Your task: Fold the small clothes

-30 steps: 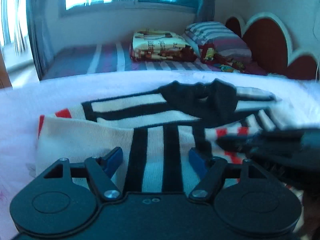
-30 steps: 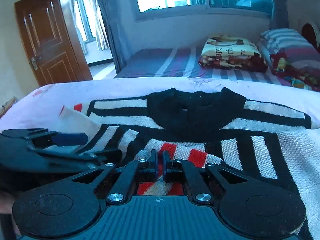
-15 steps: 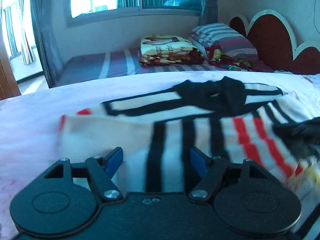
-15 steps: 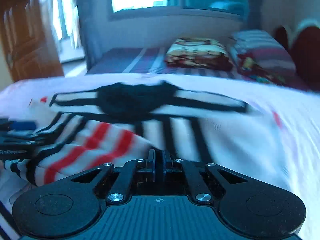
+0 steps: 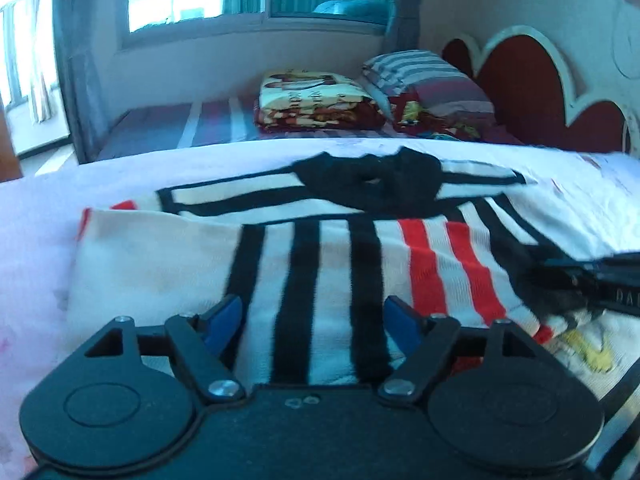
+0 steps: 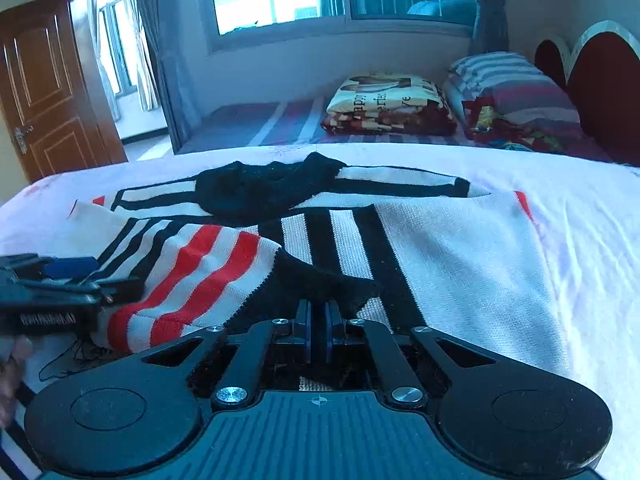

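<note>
A bedroom: a white-sheeted bed (image 5: 560, 184) carries a striped sweater (image 5: 320, 248), with a folded blanket (image 5: 316, 100) beyond. In the left wrist view, the left tongs (image 5: 312, 316) stand spread over the sweater's near hem, pinching nothing. The red-striped sleeve now lies further right of them than a second ago.

In the right wrist view, the right tongs (image 6: 318, 328) are pressed together on the sleeve's black cuff (image 6: 320, 284), dragged rightward across the body since earlier. The sleeve fold looks underway.
</note>
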Demonstrator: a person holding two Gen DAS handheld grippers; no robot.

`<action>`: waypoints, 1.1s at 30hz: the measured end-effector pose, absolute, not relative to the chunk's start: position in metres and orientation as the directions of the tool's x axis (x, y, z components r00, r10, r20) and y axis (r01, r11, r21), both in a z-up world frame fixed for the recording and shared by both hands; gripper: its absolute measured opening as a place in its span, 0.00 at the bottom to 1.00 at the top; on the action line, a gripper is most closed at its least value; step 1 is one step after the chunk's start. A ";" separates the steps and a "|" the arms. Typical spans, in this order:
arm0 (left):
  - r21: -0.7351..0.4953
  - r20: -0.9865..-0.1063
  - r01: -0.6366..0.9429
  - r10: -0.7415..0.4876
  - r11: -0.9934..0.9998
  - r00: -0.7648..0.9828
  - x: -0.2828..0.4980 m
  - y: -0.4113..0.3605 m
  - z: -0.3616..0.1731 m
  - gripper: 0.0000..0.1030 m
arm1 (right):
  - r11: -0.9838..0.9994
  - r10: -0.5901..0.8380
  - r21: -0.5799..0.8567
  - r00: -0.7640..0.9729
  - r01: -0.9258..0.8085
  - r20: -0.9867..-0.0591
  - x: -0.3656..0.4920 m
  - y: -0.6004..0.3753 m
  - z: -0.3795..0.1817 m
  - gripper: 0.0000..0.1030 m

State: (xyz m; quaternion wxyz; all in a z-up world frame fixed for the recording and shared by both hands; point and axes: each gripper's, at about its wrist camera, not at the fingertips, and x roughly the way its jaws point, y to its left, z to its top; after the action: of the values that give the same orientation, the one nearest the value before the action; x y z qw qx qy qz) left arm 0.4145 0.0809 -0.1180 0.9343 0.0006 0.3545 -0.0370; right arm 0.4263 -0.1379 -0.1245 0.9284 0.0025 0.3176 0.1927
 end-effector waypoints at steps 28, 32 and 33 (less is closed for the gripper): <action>0.100 -0.670 -0.035 0.093 0.994 0.736 0.367 0.114 -0.119 0.71 | 0.930 0.322 0.064 0.718 -0.362 -0.617 0.404 -0.157 -0.130 0.04; 0.099 -0.671 -0.036 0.093 0.994 0.736 0.367 0.113 -0.119 0.72 | 0.929 0.321 0.058 0.717 -0.366 -0.619 0.406 -0.157 -0.131 0.04; 0.098 -0.672 -0.034 0.091 0.995 0.735 0.367 0.113 -0.118 0.72 | 0.929 0.321 0.060 0.716 -0.365 -0.620 0.406 -0.157 -0.131 0.04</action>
State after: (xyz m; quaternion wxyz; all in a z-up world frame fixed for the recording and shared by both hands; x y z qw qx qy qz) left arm 0.3673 0.1133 -0.1184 0.9304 0.0395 0.3628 0.0336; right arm 0.4059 -0.1568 -0.1309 0.9256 -0.0336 0.3282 0.1855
